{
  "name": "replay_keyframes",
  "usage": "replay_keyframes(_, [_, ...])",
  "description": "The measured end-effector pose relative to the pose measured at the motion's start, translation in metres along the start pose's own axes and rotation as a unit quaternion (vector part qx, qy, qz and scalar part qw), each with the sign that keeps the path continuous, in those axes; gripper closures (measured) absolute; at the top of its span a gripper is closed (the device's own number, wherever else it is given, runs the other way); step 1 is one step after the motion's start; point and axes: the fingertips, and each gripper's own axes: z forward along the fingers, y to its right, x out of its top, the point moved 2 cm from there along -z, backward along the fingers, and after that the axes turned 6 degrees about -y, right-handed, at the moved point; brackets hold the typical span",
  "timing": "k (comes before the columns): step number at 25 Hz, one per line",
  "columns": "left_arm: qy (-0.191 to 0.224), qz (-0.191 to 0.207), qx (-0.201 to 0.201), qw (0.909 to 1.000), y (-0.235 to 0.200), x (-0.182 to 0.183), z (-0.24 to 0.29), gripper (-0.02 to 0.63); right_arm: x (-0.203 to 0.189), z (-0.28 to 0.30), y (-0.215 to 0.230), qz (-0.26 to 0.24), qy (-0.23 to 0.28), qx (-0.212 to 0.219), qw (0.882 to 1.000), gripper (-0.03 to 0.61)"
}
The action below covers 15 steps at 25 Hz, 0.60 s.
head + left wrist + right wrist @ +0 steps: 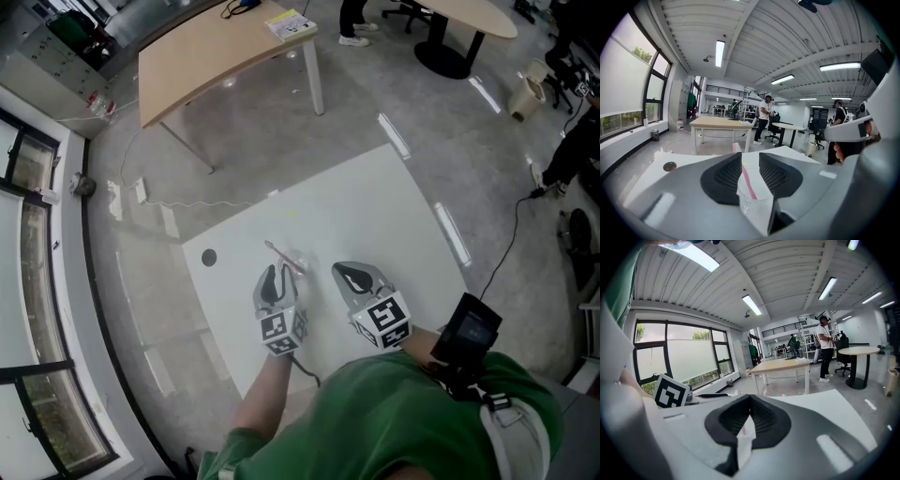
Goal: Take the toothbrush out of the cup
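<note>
A white and pink toothbrush [284, 257] lies on the white table [375, 206], slanting away to the left. My left gripper [281, 274] is right behind it and open; in the left gripper view the toothbrush handle [749, 183] runs between the two black pads [726, 176] with a gap on each side. My right gripper [356, 277] hovers beside it to the right, a little apart from the brush. Its jaws meet at the tips [749, 398] and hold nothing I can make out. No cup shows in any view.
A small dark round fitting [208, 257] sits near the white table's left corner. Beyond it stand a wooden desk [216, 47] and a round table [469, 14], with people near them. Windows [28, 281] run along the left, and the table's edges drop to grey floor.
</note>
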Motion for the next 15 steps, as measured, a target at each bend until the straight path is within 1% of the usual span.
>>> replay_keyframes(4, [-0.023, 0.001, -0.005, 0.9997, -0.01, -0.014, 0.019, 0.479, -0.006, 0.009, 0.005, 0.004, -0.01, 0.0, 1.0, 0.575])
replay_keyframes(8, [-0.047, -0.01, -0.014, 0.9987, -0.015, -0.018, 0.037, 0.459, -0.008, 0.016, 0.011, 0.008, -0.014, -0.001, 1.0, 0.575])
replay_keyframes(12, [-0.072, -0.016, -0.031, 0.9968, -0.014, -0.025, 0.05, 0.456, -0.01, 0.019, 0.016, 0.014, -0.017, -0.003, 1.0, 0.575])
replay_keyframes(15, [-0.08, -0.016, -0.035, 0.996, -0.016, -0.029, 0.057, 0.456, -0.012, 0.02, 0.019, 0.016, -0.018, -0.007, 1.0, 0.575])
